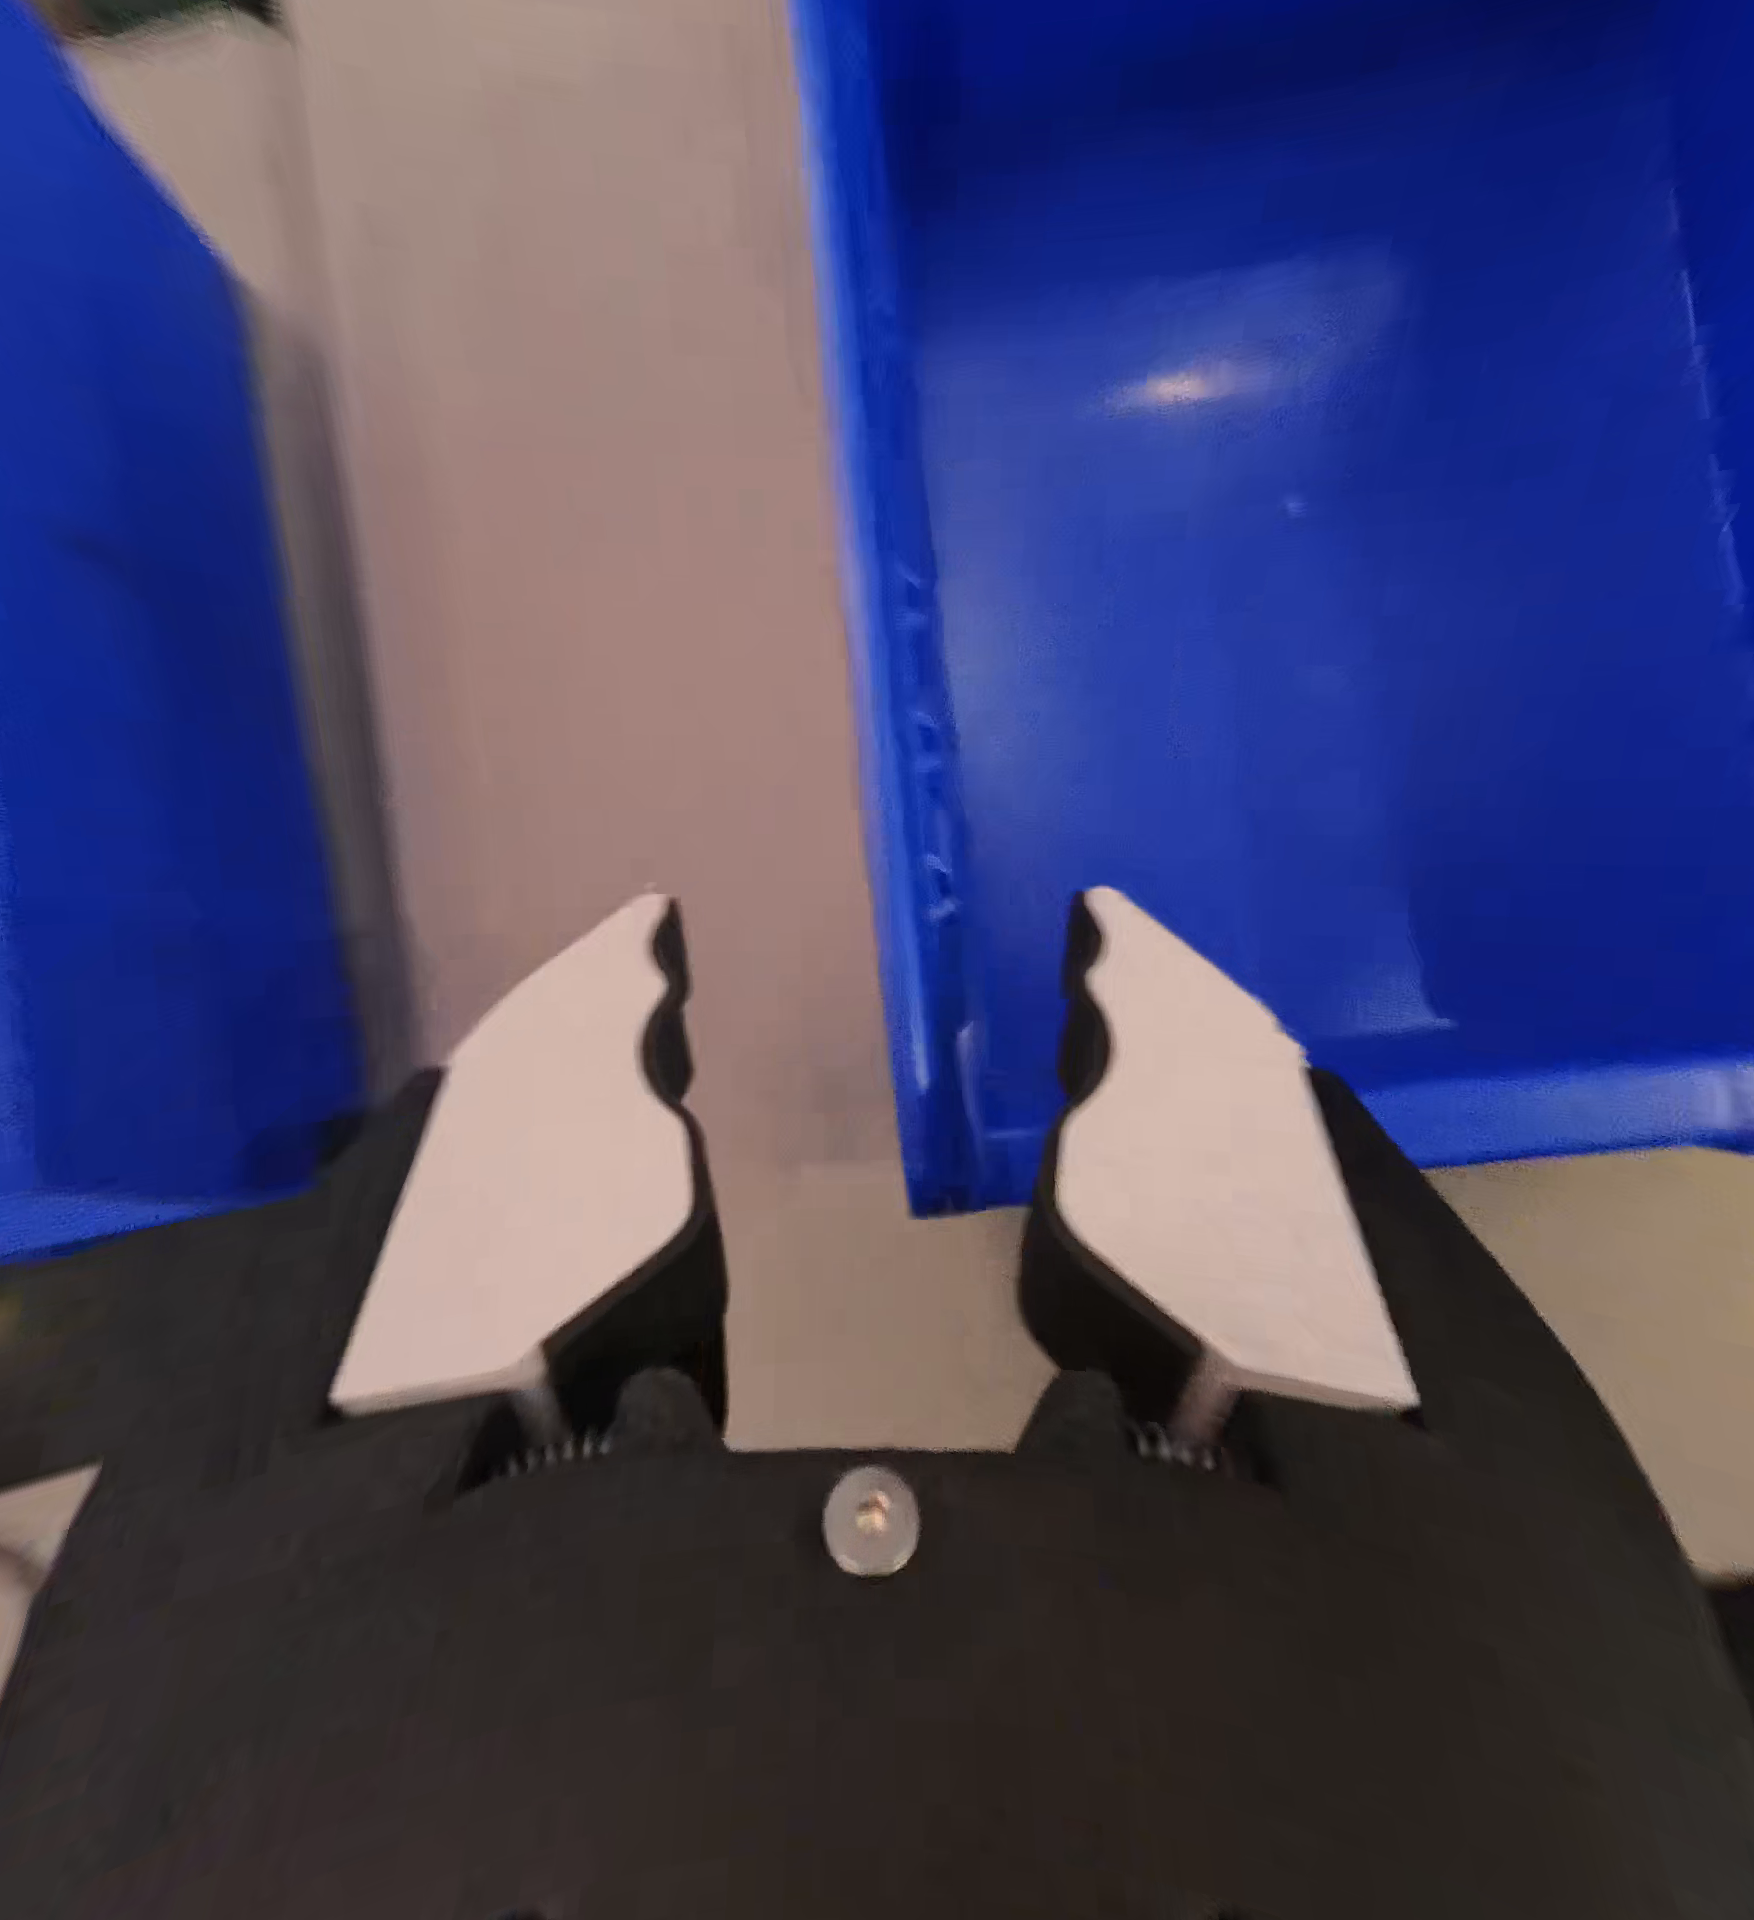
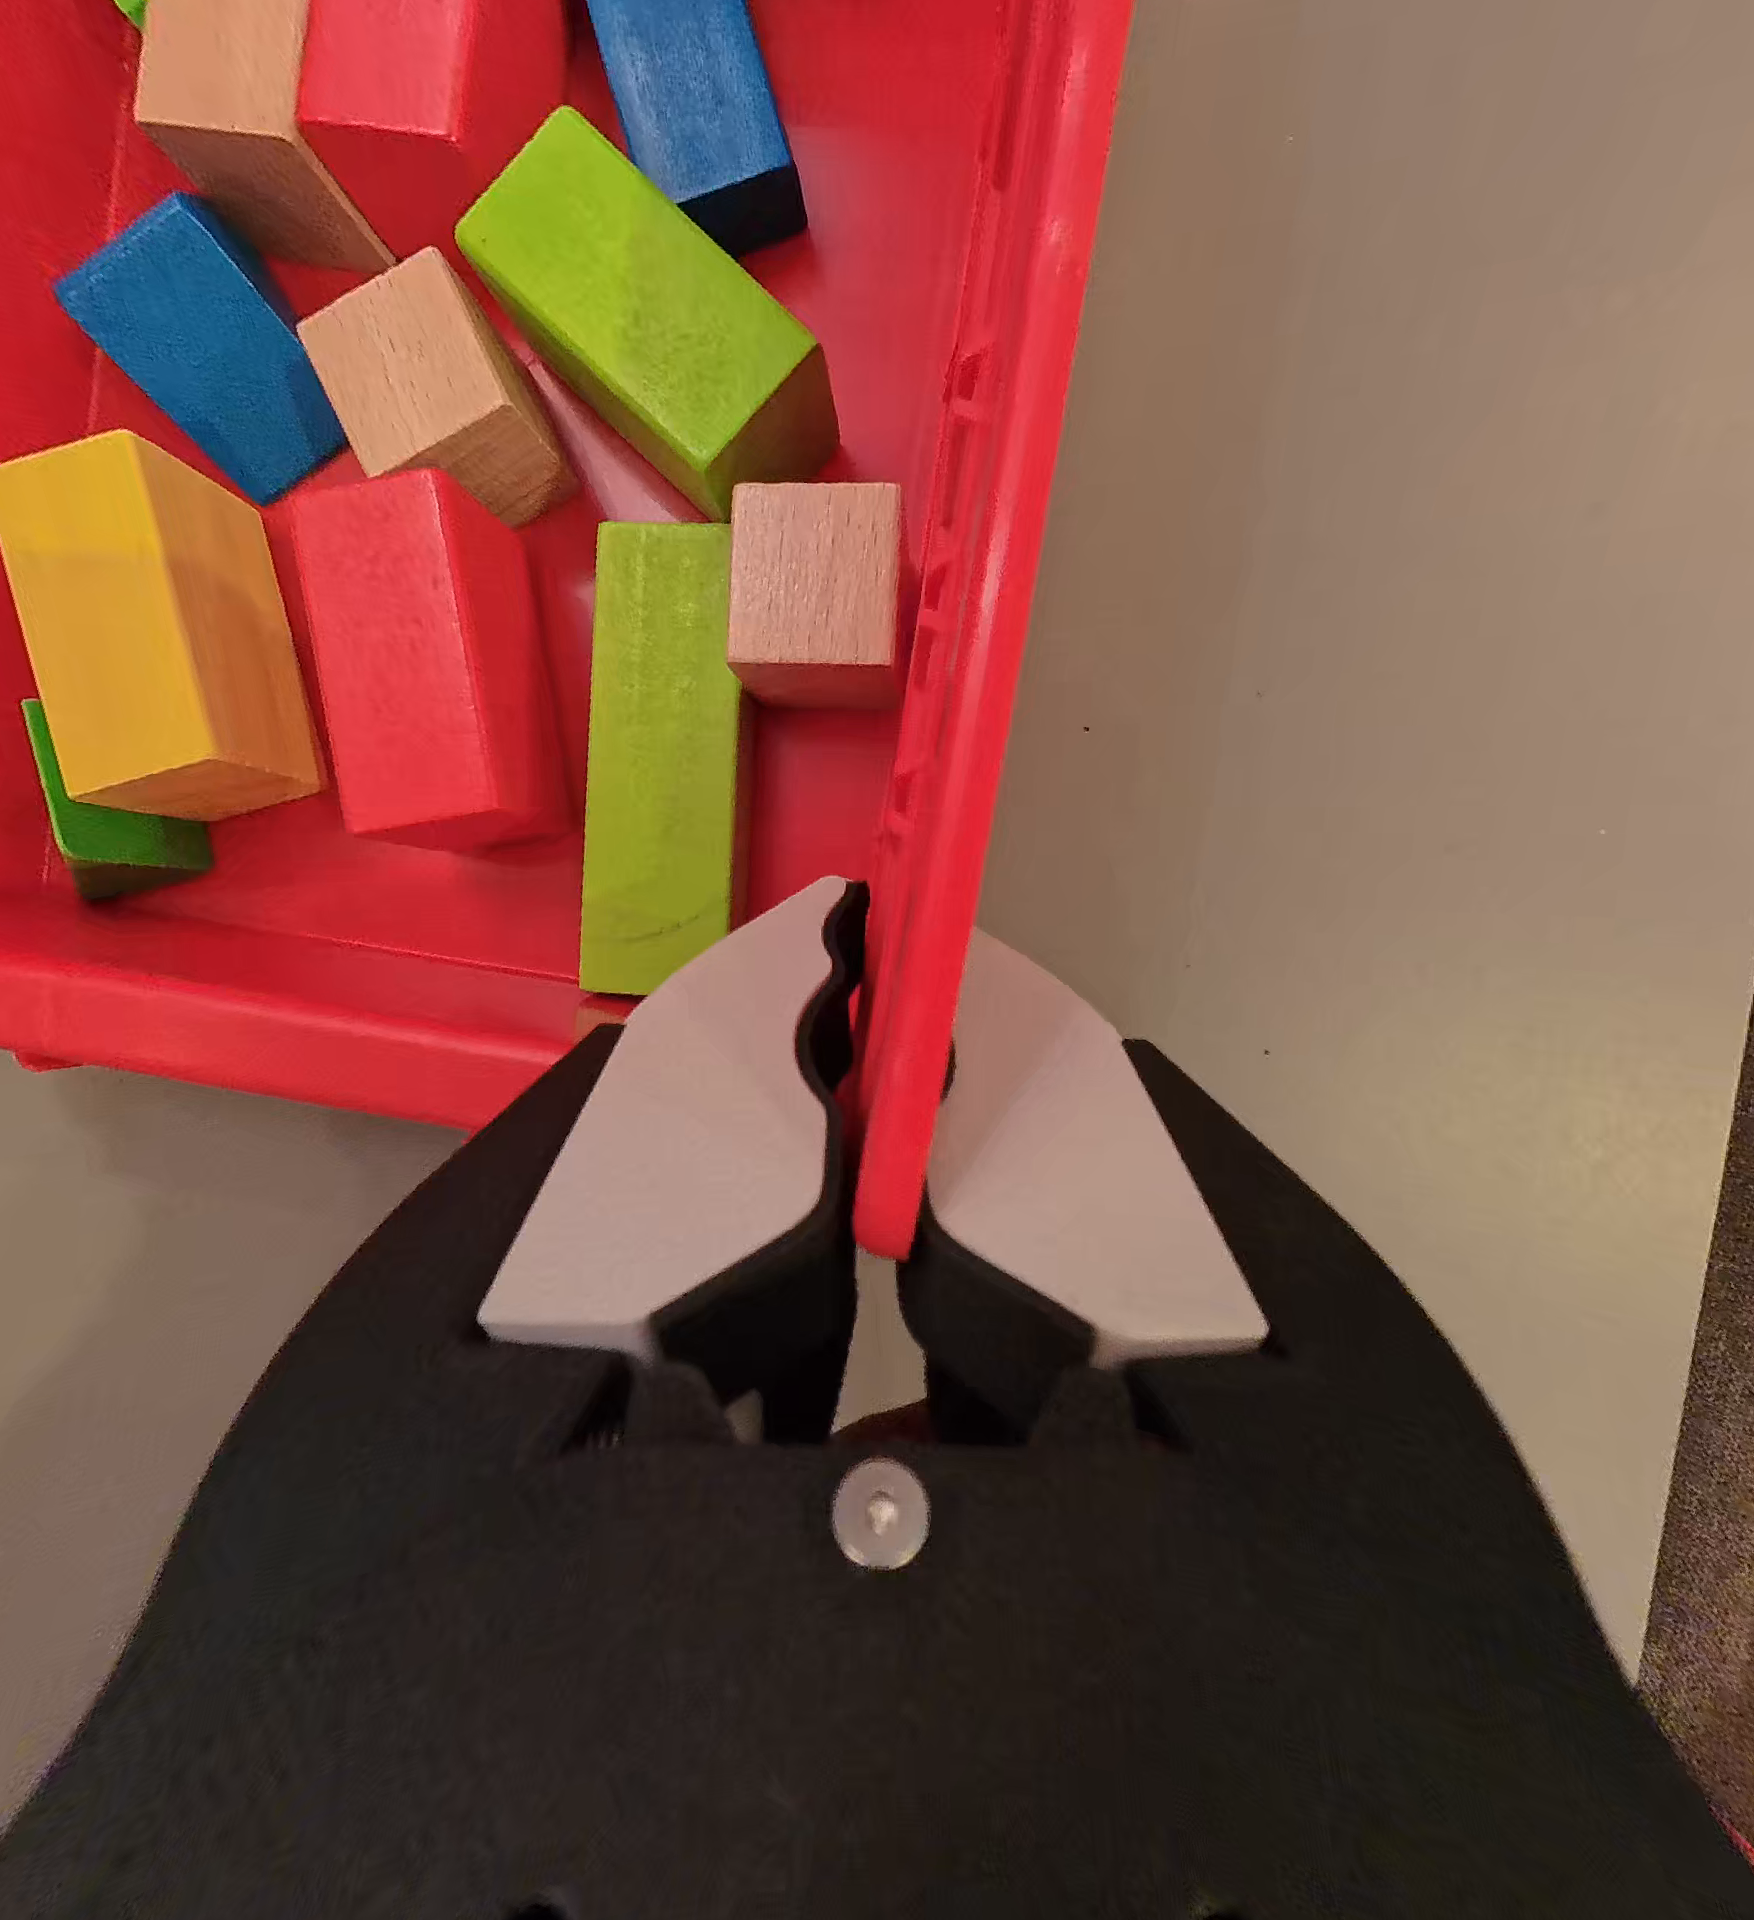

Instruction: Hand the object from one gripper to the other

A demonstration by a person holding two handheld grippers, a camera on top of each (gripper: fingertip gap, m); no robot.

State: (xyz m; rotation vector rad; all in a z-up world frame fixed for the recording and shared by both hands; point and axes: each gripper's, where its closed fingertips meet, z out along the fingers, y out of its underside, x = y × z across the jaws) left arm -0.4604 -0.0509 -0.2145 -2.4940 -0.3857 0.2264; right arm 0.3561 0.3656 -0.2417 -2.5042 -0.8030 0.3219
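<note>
Beige tabletop (image 1: pixel 561 520) bears two blue bins (image 1: pixel 1372 623); left gripper (image 1: pixel 878 914) gapes bare, right gripper (image 2: pixel 909 935) clamps red bin's wall (image 2: pixel 998 623).

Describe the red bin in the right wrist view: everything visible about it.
The red bin looks like moulded plastic, open-topped, with a thick rim and raised marks along its right wall. It holds loose wooden blocks: green, blue, red, yellow and bare wood. The right gripper is closed on its near right corner rim, one finger inside the wall, one outside. It lies over a pale table.
</note>
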